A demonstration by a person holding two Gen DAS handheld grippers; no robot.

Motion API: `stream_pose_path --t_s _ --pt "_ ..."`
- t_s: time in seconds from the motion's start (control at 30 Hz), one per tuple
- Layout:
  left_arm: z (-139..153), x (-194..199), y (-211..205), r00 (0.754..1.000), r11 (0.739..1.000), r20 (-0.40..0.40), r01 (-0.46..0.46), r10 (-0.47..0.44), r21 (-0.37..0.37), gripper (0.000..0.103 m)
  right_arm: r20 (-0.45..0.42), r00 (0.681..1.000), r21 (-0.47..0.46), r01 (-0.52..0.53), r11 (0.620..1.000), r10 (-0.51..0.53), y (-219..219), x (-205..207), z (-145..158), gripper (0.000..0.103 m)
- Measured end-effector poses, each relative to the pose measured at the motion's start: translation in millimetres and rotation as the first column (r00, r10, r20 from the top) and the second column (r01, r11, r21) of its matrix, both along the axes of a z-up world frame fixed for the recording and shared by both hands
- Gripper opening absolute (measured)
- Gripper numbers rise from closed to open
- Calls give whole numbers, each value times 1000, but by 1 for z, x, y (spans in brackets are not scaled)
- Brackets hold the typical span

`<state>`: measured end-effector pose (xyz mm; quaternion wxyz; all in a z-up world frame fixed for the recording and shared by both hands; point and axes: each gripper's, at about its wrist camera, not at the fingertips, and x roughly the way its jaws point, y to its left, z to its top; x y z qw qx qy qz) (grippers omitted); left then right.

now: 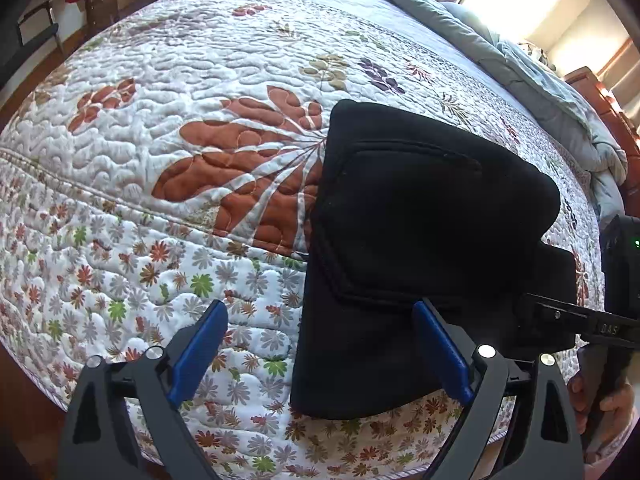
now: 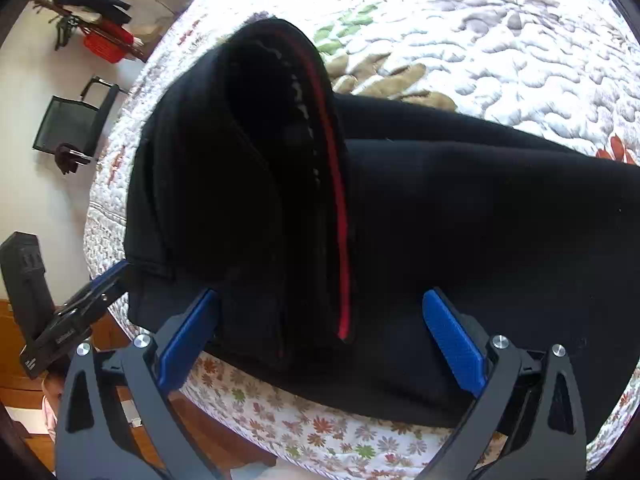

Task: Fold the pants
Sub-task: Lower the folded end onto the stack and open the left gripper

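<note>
Black fleece pants [image 1: 420,240], already folded into a thick bundle, lay on a floral quilted bedspread [image 1: 160,160] near its front edge, with the left gripper [image 1: 320,344] and right gripper [image 2: 320,336] both spread open, empty, at the bundle's 2 near corners.

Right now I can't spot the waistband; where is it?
In the right wrist view the waistband, marked by its red stripe, stands atop the folded pants on the quilt, ahead of the open right gripper.

Black pants [image 1: 420,232], folded into compact stack, lying at quilt [image 1: 200,120] edge.
</note>
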<state>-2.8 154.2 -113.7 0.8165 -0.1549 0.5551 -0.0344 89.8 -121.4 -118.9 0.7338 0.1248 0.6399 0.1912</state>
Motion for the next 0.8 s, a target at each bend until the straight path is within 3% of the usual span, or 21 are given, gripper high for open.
stream_pose_path --t_s 0.07,0.17,0.33,0.43,0.47,0.5,0.57,0.63,0.7,0.8 --pt "-1 -1 1 1000 1000 -1 -2 2 -4 95 16 998 2 -53 999 53 8 -3 2 101" --pt "-2 -1 0 1000 1000 -9 -4 3 -11 95 40 995 -71 -92 993 95 20 -7 0 101" --pt "0 -1 -3 1000 1000 -21 5 -5 -5 95 34 994 -129 -97 987 103 28 -4 -5 101" --pt "1 -7 -5 1000 1000 -25 2 -3 -9 95 23 996 -112 -81 990 84 26 2 -3 100" --pt "1 -8 -5 1000 1000 -27 1 -1 -9 95 26 997 -98 -66 993 69 24 2 -2 96" --pt "1 -10 -5 1000 1000 -28 -2 1 -11 95 32 997 -92 -65 994 68 23 1 0 78" --pt "2 -14 -4 1000 1000 -31 -7 6 -14 95 55 995 -61 -80 995 83 25 -1 8 56" --pt "3 -15 -4 999 1000 -33 -11 11 -14 95 72 992 -83 -94 992 100 29 -4 13 49" --pt "5 -17 -5 999 1000 -32 -13 12 -16 95 99 987 -90 -117 989 125 35 -6 19 35" --pt "10 -21 -5 1000 1000 -26 -15 15 -14 95 118 988 -21 -96 995 98 23 -7 31 21"
